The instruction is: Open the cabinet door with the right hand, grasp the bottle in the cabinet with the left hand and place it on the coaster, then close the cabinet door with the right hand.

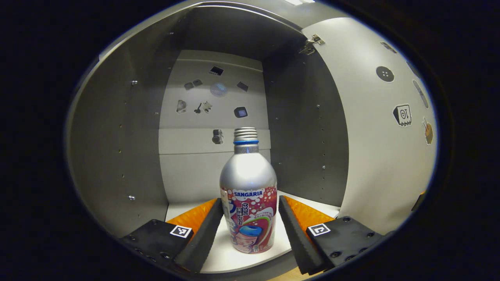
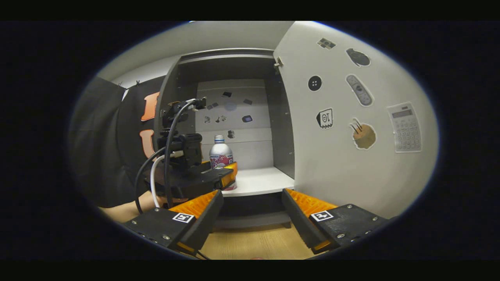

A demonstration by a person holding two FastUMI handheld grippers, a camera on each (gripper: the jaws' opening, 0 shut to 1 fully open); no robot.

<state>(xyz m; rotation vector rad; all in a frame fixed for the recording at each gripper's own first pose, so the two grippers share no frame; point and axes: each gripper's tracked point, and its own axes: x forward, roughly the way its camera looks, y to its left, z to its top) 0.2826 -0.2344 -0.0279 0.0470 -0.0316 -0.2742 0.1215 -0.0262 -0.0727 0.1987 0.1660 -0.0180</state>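
A silver bottle (image 1: 249, 203) with a red and white label and a blue neck ring stands upright on the white shelf (image 1: 222, 259) inside the open cabinet. My left gripper (image 1: 249, 218) is open, one finger on each side of the bottle's lower half, close to it but not pressing. In the right gripper view the left gripper (image 2: 226, 175) reaches into the cabinet at the bottle (image 2: 220, 155). My right gripper (image 2: 252, 212) is open and holds nothing, low in front of the cabinet. The cabinet door (image 2: 351, 117) stands swung open to the right.
The door (image 1: 371, 136) carries several stickers, as does the cabinet's back wall (image 1: 211, 117). Grey side walls close in the shelf (image 2: 261, 181). A wooden tabletop (image 2: 254, 242) lies below the cabinet. A person's forearm (image 2: 121, 212) and cables trail behind the left gripper.
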